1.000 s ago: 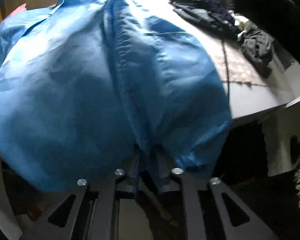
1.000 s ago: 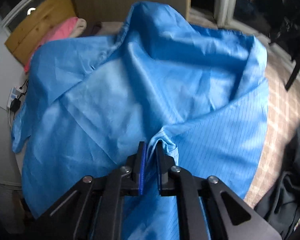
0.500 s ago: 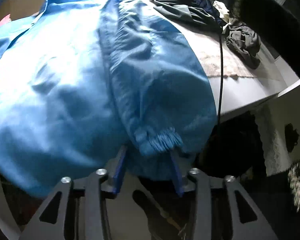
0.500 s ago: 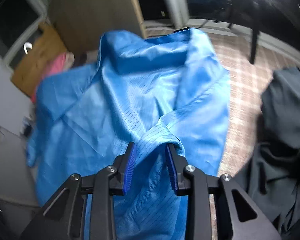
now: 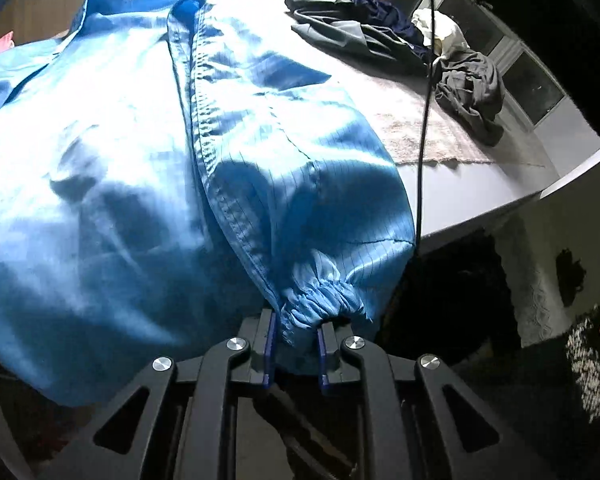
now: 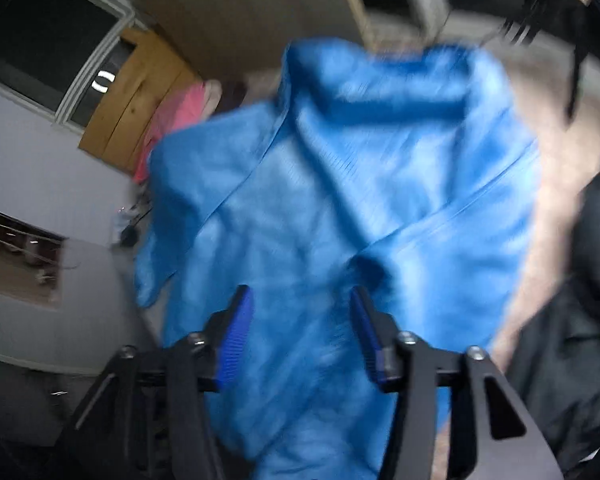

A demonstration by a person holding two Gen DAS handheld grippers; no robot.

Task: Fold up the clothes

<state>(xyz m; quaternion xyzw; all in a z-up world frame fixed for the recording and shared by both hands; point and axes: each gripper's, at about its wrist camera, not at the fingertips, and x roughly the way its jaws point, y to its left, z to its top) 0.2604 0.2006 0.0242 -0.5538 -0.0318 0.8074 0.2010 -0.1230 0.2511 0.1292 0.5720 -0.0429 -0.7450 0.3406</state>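
Left tongs [image 5: 296,354] are closing on the gathered cuff [image 5: 324,294] at lower centre; right tongs [image 6: 302,334] are opening, empty, over the blue jacket [image 6: 340,200] mid-frame. I'm risking the cuff slipping out, dragging the jacket off the table [image 5: 480,184].

Your setting: a home room. You see a wooden headboard [image 6: 128,96], dark windows [image 5: 528,76], and heaped clothes [image 5: 380,32] on a patterned cover [image 5: 420,136].

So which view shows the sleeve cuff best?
The left wrist view: the gathered cuff is sharp and close, lying between the closing left gripper fingers. The right wrist view shows the blue coat only blurred, with no cuff to make out.
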